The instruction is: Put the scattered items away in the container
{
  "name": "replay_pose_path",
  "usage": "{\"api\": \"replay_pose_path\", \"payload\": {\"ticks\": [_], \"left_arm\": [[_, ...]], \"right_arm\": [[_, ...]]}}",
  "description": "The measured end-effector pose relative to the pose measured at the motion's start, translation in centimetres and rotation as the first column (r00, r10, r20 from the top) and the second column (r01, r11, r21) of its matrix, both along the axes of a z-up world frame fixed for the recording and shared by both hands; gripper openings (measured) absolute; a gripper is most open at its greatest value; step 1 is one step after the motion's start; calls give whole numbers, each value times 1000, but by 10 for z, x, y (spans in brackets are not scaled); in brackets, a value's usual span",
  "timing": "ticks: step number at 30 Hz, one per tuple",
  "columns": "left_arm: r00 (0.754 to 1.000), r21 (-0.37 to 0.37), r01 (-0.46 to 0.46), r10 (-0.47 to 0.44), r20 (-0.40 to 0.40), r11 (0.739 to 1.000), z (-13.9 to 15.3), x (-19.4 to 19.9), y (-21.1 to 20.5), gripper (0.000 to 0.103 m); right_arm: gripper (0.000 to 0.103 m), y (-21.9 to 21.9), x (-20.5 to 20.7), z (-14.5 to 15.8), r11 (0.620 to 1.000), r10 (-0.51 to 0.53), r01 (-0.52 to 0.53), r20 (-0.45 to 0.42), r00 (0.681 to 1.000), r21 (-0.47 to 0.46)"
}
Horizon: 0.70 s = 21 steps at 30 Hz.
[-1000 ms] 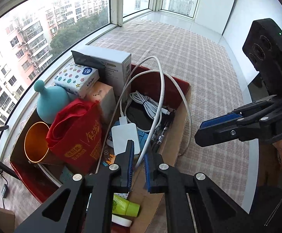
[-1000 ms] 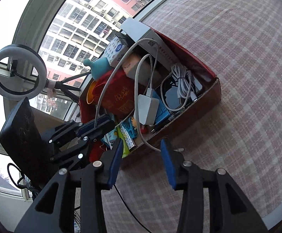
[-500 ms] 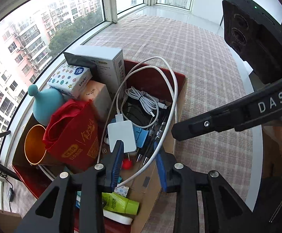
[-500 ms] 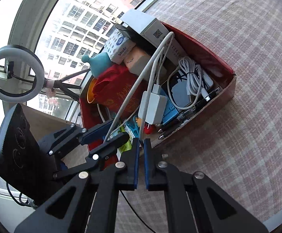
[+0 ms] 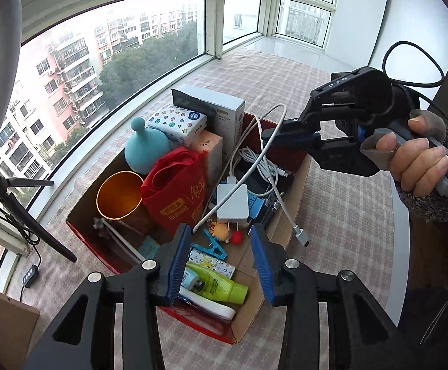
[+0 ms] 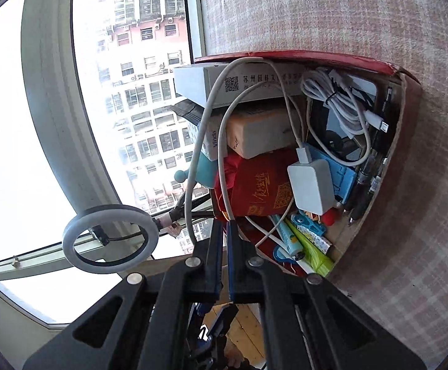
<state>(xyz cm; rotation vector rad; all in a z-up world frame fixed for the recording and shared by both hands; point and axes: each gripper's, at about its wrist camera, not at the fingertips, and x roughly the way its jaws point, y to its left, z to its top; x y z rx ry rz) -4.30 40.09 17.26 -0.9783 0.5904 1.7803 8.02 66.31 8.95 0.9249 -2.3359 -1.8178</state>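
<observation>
1. The red cardboard box sits on a checked cloth beside a curved window, and it is packed full.
2. Inside it, seen from the left wrist camera: a gold cup, a teal round-topped bottle, a red gift bag, a star-patterned tissue pack, a peach carton and a white box standing against the far wall.
3. A white charger block lies near the middle of the box, on a blue item; a coiled white cord lies behind it.
4. The charger's long white cable loops up out of the box, and its free plug end hangs over the box's right wall onto the cloth.
5. The right gripper, gripped by a hand, has its jaws pressed together on that cable above the box; the right wrist camera shows the cable entering between the closed jaws.
6. The left gripper hovers over the near end of the box with its jaws spread and nothing between them.
7. Below the left jaws lie a green tube, a blue clip and a small orange toy.
8. A ring light on a stand is by the window.
</observation>
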Motion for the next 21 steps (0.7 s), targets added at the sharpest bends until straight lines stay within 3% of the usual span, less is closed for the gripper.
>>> {"api": "replay_pose_path", "payload": {"ticks": [2,6,13,17,21], "left_arm": [[1000,3,9,-9,14,1000,-3,2,1,38],[996,-2,59,-59,62,998,-17,18,13,38],[980,-19,163,-160,116,986,-53,63,77,41],[981,-9,157,-155,115,987,-52,65,84,41],[984,3,133,-132,121,991,-43,57,68,41]], "right_arm": [[3,-1,-5,7,1000,-8,7,6,1000,25],[2,0,-9,26,977,27,-40,63,998,209],[3,2,-10,27,954,94,-122,113,989,273],[6,5,-7,33,886,182,-246,195,964,393],[7,5,8,47,763,255,-379,294,921,524]]}}
